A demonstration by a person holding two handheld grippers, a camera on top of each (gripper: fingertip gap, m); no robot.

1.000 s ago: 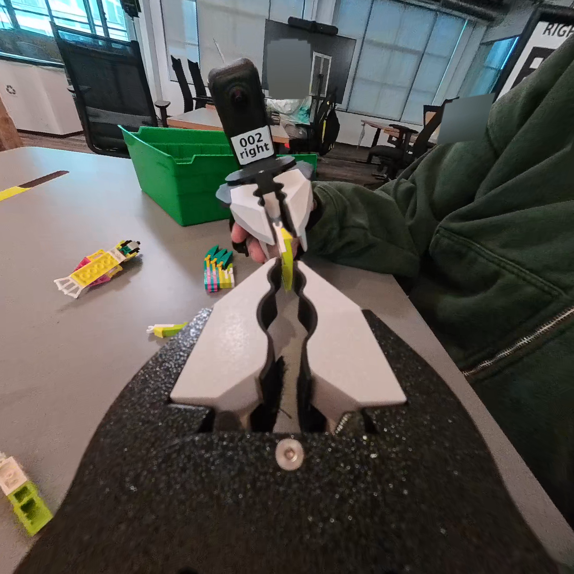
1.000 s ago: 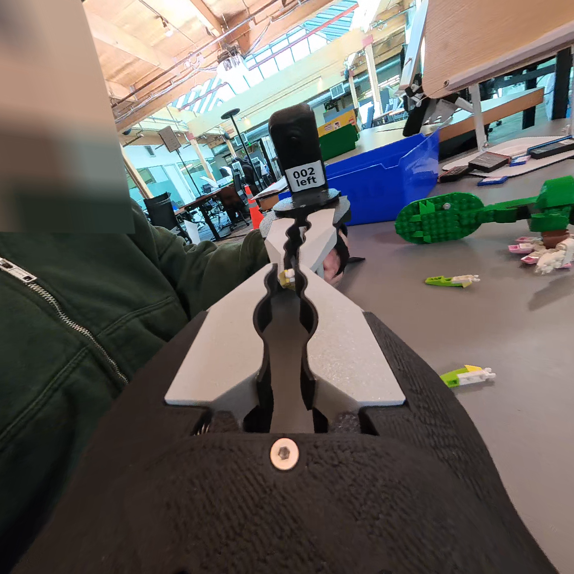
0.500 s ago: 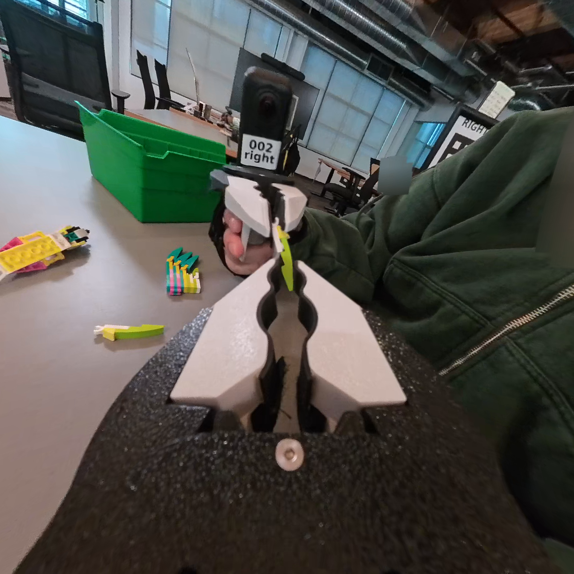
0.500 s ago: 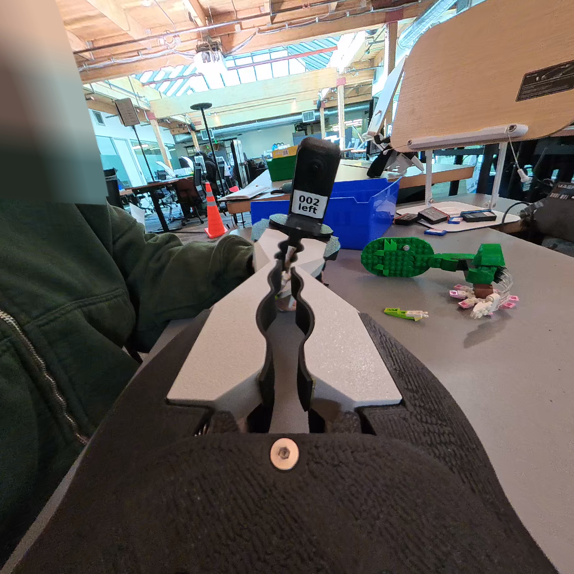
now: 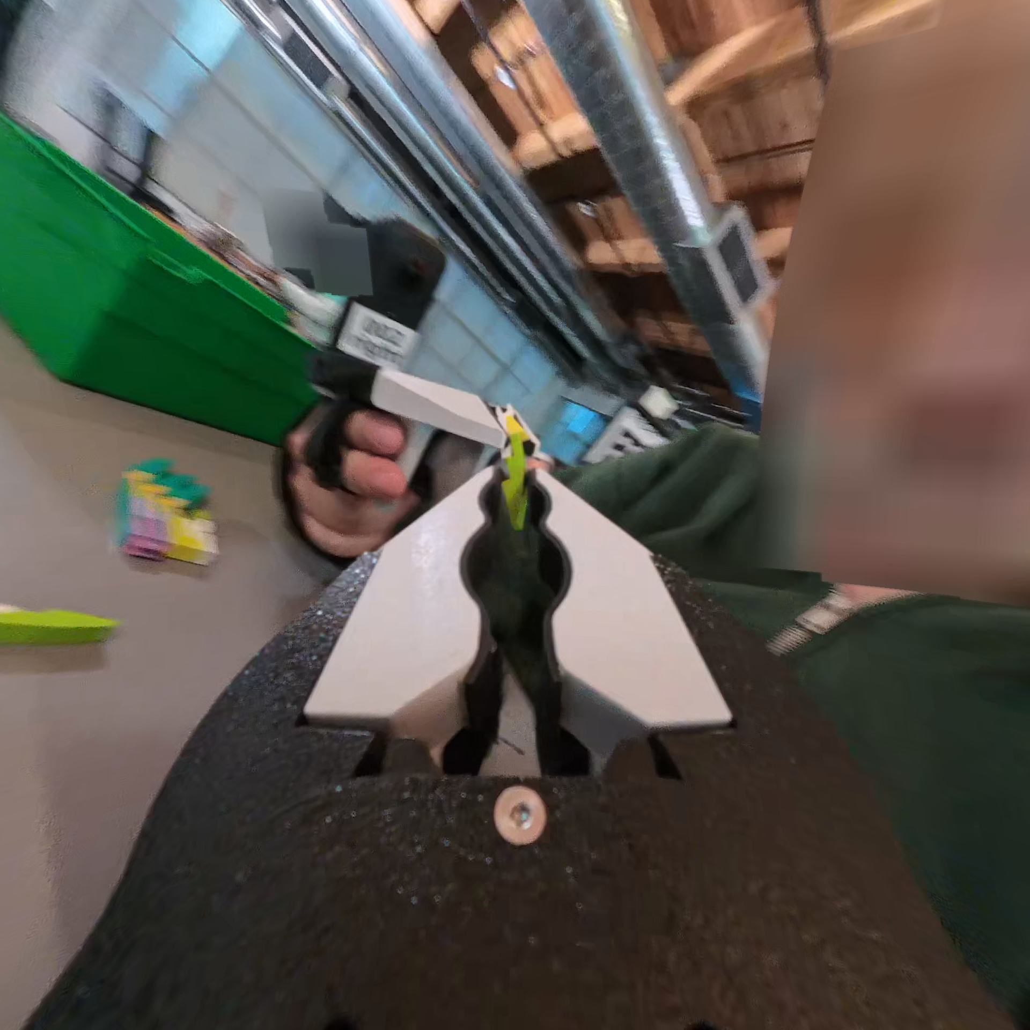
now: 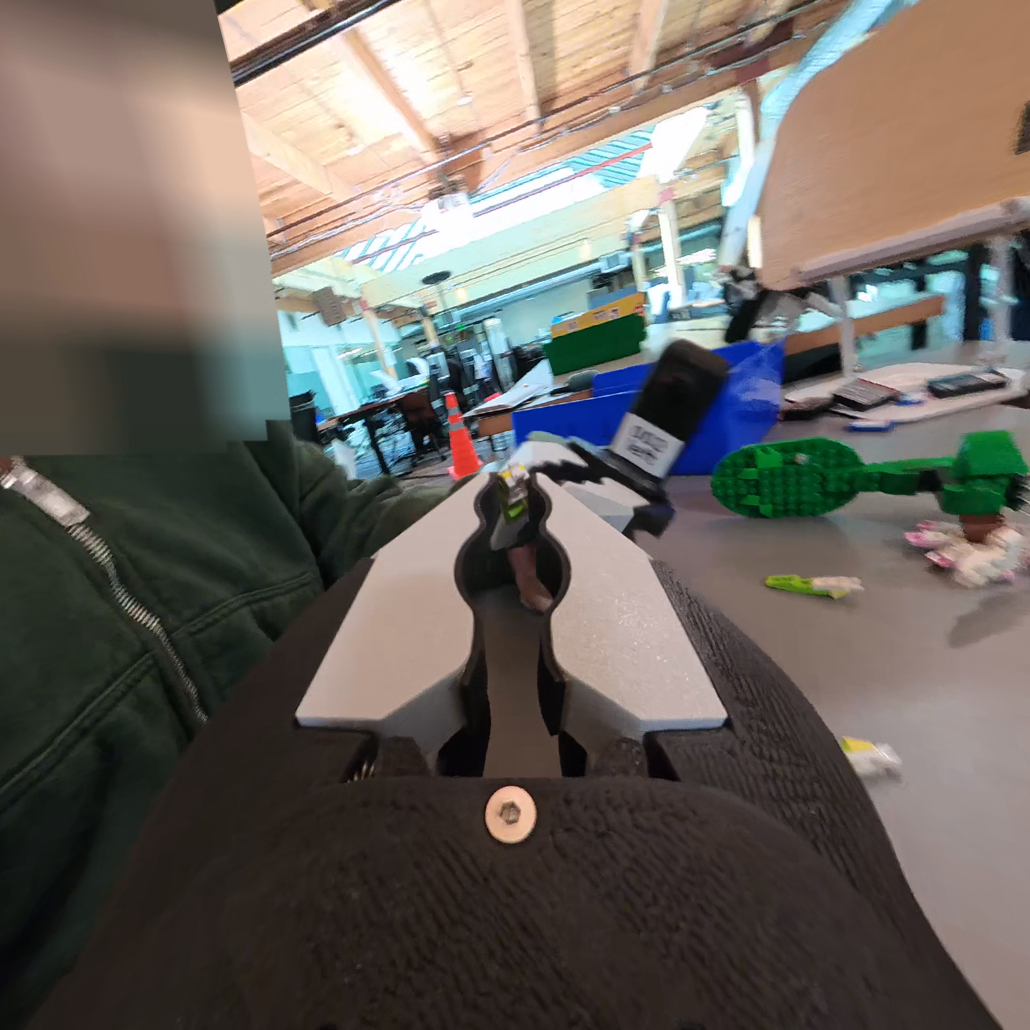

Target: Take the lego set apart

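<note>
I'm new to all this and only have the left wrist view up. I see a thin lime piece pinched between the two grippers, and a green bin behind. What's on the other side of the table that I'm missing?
Observer: Past the held lime piece, the right wrist view shows a large green lego build lying flat on the table: a round studded plate on a long stem.
Operator: Any loose bits near it?
Observer: Yes, a small lime and white piece lies alone in front of it.
Operator: And further back?
Observer: A blue bin stands behind the build.
</note>
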